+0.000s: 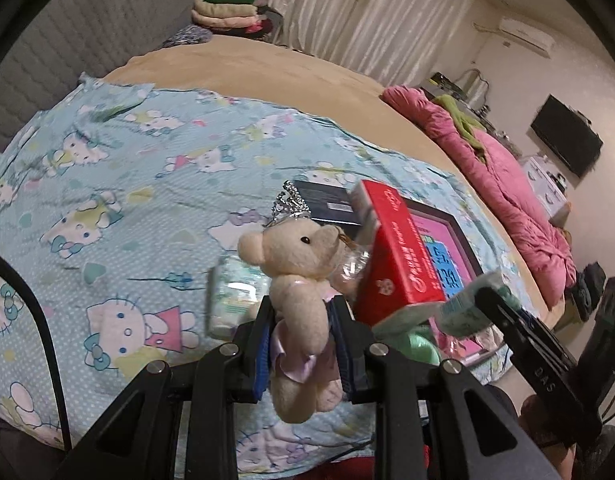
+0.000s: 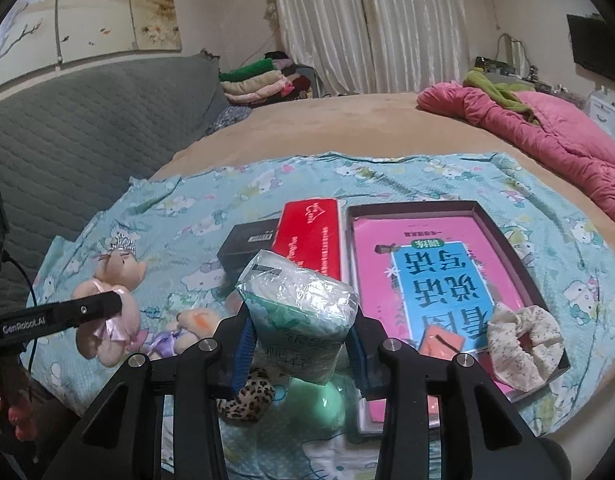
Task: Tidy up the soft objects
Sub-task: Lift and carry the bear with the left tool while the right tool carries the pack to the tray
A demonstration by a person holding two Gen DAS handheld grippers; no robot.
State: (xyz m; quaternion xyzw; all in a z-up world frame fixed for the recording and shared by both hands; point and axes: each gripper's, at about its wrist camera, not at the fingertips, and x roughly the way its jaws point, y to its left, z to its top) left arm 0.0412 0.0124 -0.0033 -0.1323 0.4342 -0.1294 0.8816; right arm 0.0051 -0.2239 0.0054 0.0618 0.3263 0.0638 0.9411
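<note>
My left gripper (image 1: 303, 332) is shut on a cream teddy bear (image 1: 299, 256) with a silver tiara and lilac dress, held by the body above the bed. In the right wrist view that bear (image 2: 107, 280) hangs at the left in the left gripper (image 2: 103, 306). My right gripper (image 2: 301, 344) is shut on a plastic-wrapped tissue pack (image 2: 299, 304), also seen at the right of the left wrist view as the tissue pack (image 1: 467, 300). On the sheet lie a second small bear (image 2: 187, 328), a leopard scrunchie (image 2: 247, 396) and a green soft ball (image 2: 319, 400). A floral scrunchie (image 2: 523, 344) rests in the dark tray (image 2: 511, 240).
A red box (image 2: 311, 236) and a black box (image 2: 251, 244) lie beside the tray, which holds a pink book (image 2: 427, 280). Another tissue pack (image 1: 231, 296) lies on the cat-print sheet (image 1: 127, 184). A pink quilt (image 2: 547, 128) is heaped at the right, folded clothes (image 2: 259, 80) at the back.
</note>
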